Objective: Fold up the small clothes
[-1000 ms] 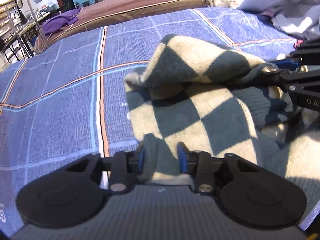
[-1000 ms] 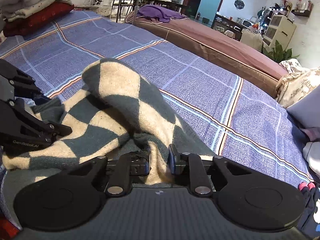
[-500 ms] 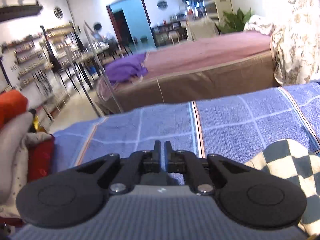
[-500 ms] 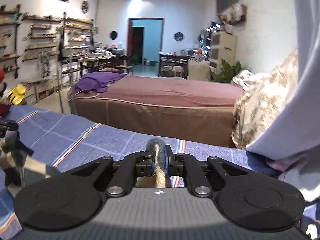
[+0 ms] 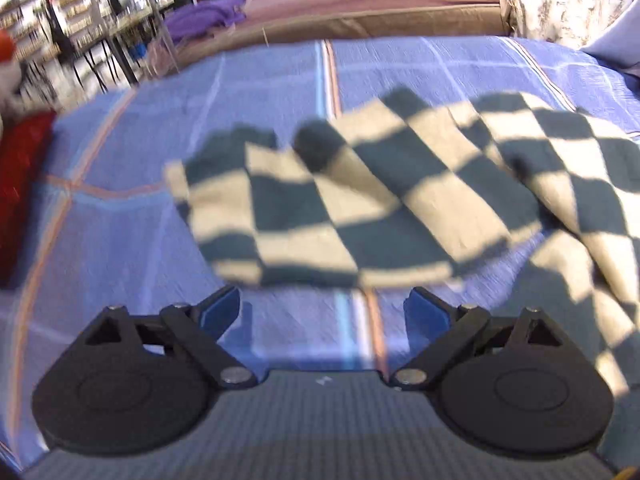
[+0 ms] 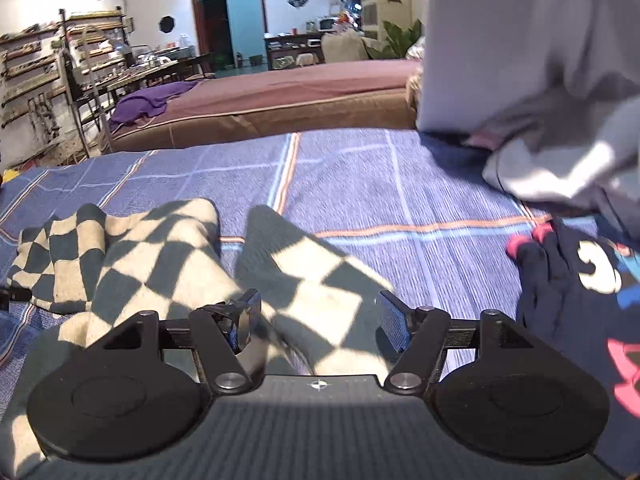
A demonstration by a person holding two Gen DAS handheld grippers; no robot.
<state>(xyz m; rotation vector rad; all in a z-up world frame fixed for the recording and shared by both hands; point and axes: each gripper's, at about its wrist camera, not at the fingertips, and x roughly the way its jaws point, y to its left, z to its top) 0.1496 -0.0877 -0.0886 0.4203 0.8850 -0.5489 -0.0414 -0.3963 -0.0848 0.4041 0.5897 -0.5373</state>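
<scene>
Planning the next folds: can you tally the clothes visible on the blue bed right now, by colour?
Checkered dark green and cream: 1, the checkered garment
Grey: 1, the grey garment
Navy with printed graphics: 1, the navy garment
Red, at the left edge: 1, the red fabric
Total: 4

garment: my checkered knit, dark green and cream | state: rumpled, partly folded over itself | pose: lying flat-ish on the bed | place: centre to right of my left view; lower left to centre of my right view
</scene>
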